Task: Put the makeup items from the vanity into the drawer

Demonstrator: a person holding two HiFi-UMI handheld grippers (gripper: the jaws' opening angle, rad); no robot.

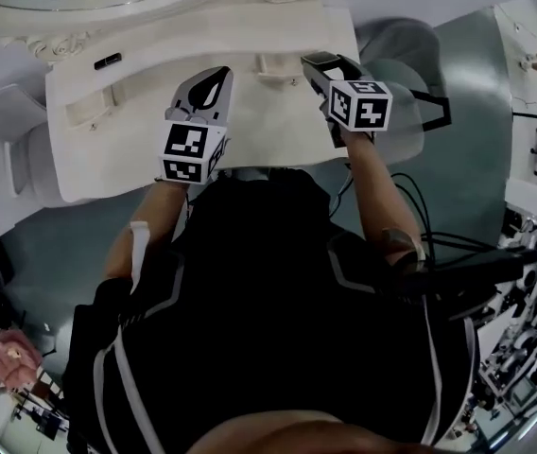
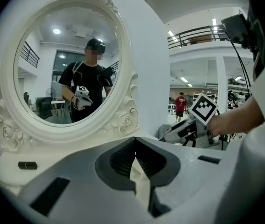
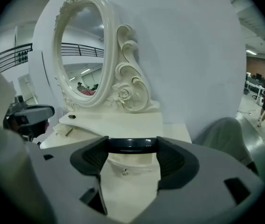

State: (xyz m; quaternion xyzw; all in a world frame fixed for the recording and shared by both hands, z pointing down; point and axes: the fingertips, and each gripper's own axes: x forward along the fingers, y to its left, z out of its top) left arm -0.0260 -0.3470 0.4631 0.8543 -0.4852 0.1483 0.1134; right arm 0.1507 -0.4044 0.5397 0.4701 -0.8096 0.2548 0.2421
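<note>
Your right gripper (image 1: 325, 64) was clamped on a dark flat makeup case (image 3: 132, 144) above the white vanity (image 1: 108, 149). Your left gripper (image 2: 135, 154) had its jaws together, empty. A small black item (image 1: 108, 61) lay on the vanity's shelf.

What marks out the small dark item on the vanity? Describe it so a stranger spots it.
Find the white vanity with its carved oval mirror. On the shelf below the mirror's left side lies a small dark oblong item. Nothing else dark lies there; the flat dark case sits in the right gripper.
</note>
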